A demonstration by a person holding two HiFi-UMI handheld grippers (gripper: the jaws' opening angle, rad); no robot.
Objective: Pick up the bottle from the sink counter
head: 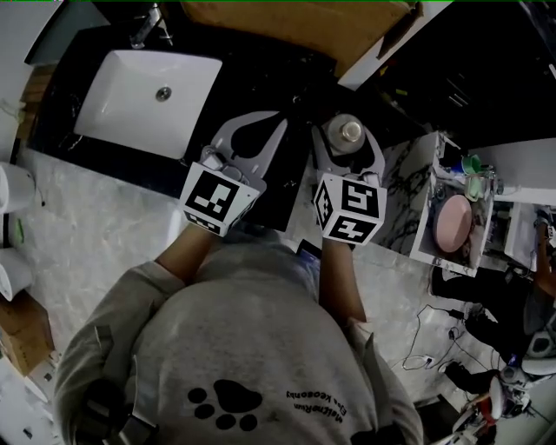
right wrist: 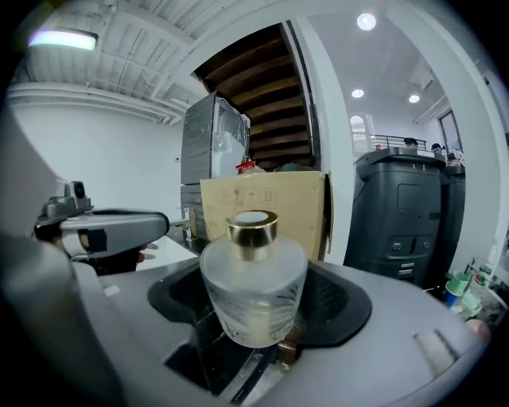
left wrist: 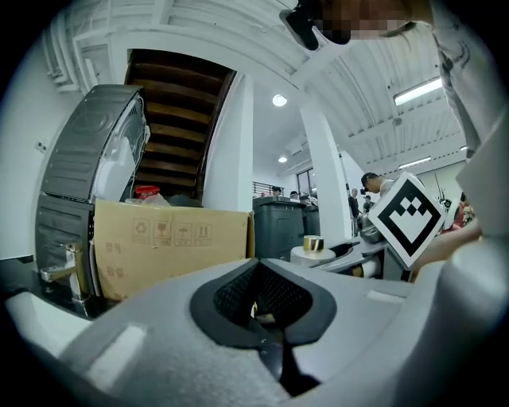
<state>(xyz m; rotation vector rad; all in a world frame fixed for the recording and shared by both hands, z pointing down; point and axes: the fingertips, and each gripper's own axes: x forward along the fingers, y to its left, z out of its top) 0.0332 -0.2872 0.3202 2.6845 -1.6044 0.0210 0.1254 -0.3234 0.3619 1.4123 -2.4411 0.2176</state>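
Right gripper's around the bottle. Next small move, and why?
Probably close the right gripper until both pads bear on the bottle's glass body, before any lift. The bottle stands upright between the jaws, seemingly on the black counter, and firm contact on both sides isn't clear.

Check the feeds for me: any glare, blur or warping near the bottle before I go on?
Head view: dim overall, the black counter swallows detail and the white sink is nearly blown out, yet the bottle reads clearly. Right gripper view: bottle sharp, strong fisheye bending at the edges, ceiling lights flare. Left gripper view: same fisheye, near jaws soft.
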